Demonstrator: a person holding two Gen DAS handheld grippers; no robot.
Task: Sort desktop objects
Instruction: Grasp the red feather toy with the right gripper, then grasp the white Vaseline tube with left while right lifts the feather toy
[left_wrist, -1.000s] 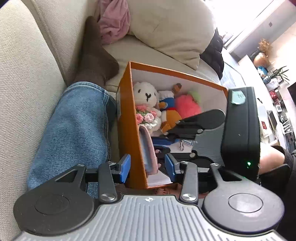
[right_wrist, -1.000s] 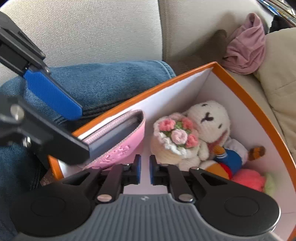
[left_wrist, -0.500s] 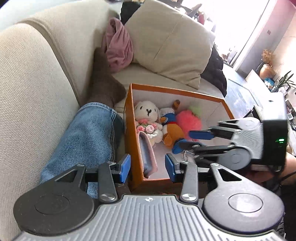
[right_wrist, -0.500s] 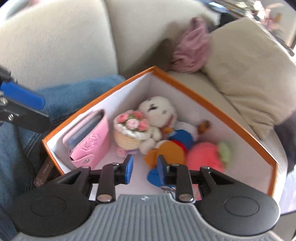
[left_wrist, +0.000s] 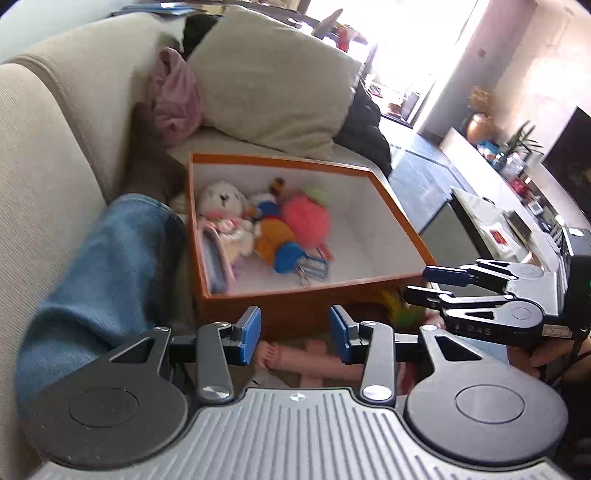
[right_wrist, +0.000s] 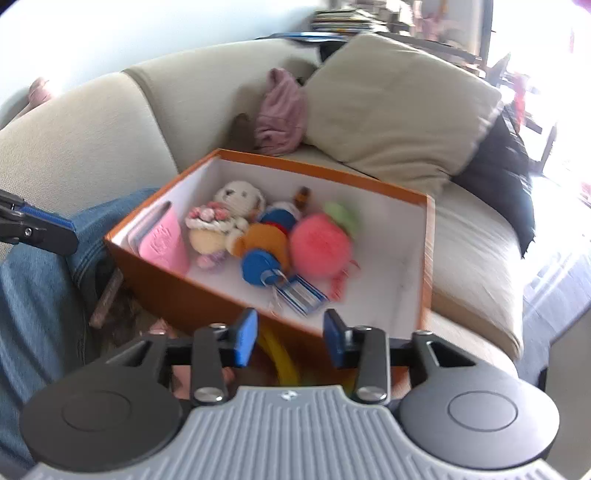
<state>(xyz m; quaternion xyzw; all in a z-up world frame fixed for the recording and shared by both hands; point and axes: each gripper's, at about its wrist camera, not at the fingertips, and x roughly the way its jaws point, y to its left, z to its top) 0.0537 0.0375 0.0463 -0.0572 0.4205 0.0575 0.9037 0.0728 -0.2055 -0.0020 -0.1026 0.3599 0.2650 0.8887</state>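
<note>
Both our grippers are empty, in front of the toy box.

Our left gripper (left_wrist: 295, 330) and right gripper (right_wrist: 289, 338) are let go, holding nothing; the right jaws just opened wider. The orange box (right_wrist: 207, 302) sits mid-frame on the sofa (right_wrist: 92, 122), so toys stay together: white bunny (right_wrist: 236, 195), pink ball (right_wrist: 319, 245), pink case (right_wrist: 162, 242).

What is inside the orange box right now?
Inside the orange box: a white plush bunny with a flower bouquet, a duck plush, a pink fuzzy strawberry, a pink case upright against the wall, and blue-tagged keys. Anything beneath the toys is hidden.
</note>
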